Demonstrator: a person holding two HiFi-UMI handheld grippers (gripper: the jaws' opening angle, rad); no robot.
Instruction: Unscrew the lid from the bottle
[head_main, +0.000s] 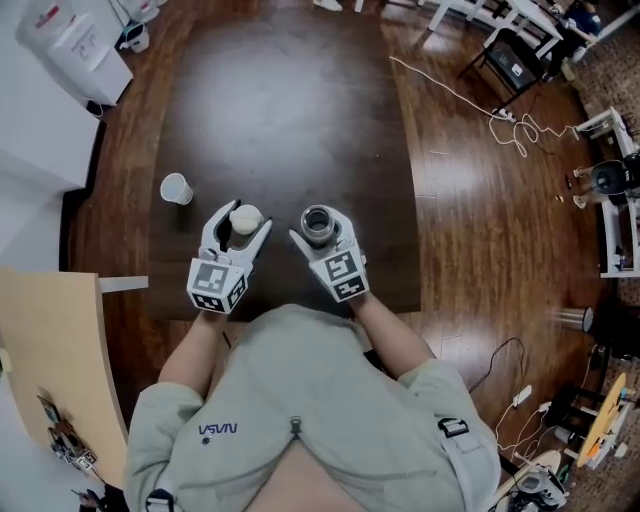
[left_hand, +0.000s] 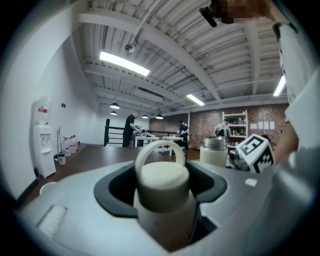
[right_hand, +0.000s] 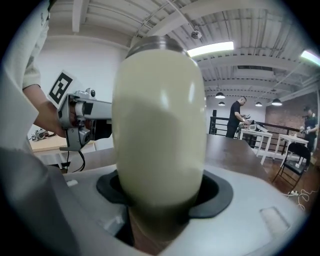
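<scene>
1. The left gripper (head_main: 244, 225) is pinching a cream-coloured round plastic lid (head_main: 246, 216) with a loop handle. Its dark pads are pressing on the lid's (left_hand: 162, 181) sides.
2. The right gripper (head_main: 318, 229) is clamping a cream-bodied bottle (head_main: 317, 222) with a bare steel neck. The bottle (right_hand: 160, 125) is standing upright between its jaws.
3. The lid is sitting off the bottle, and the bottle's mouth is showing open in the head view.
4. Both grippers are hanging side by side over the near part of the dark brown wooden counter (head_main: 280, 100), with the lid just left of the bottle and not touching it.
5. A small white cup (head_main: 176, 188) is lying on the counter, left of the left gripper.
6. Whether the bottle is touching the counter, I cannot tell.
</scene>
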